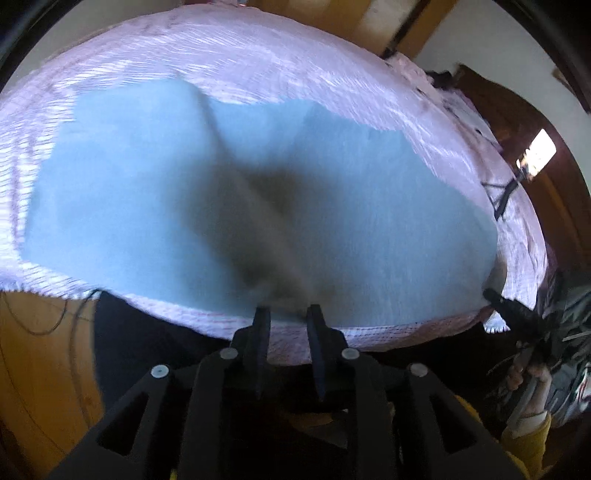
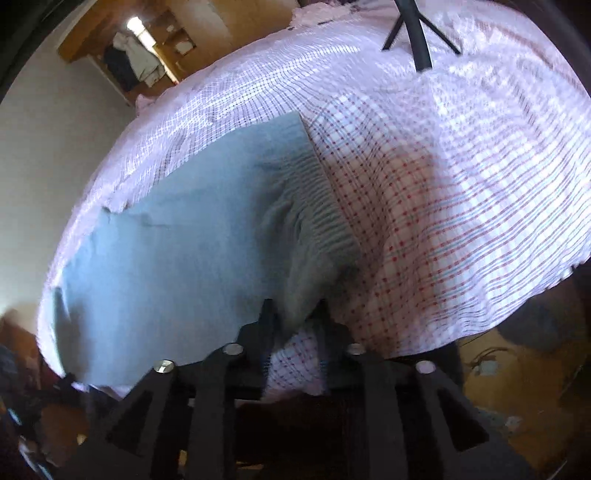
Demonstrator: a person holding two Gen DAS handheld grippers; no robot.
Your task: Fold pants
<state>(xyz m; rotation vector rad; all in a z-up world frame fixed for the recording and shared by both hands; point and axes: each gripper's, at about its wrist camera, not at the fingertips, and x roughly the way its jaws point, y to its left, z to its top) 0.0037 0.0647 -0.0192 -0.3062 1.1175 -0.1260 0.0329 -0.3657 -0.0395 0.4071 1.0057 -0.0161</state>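
Light blue pants [image 1: 147,192] lie spread on a pink checked bedsheet [image 1: 258,59]. My left gripper [image 1: 289,314] is at the near edge of the pants, its jaws close together with a bunched fold of blue cloth between them. My right gripper [image 2: 295,310] is shut on the ribbed waistband end of the pants [image 2: 314,229], lifting a fold of it off the sheet [image 2: 461,177]. The rest of the pants [image 2: 166,266] stretch to the left in the right wrist view. The right gripper also shows at the right edge of the left wrist view [image 1: 491,295].
The bed's near edge runs just in front of both grippers. A black tripod [image 2: 417,33] stands on the far side of the bed. Wooden floor [image 1: 44,369] lies below left, a wooden wardrobe [image 2: 122,55] at the back wall.
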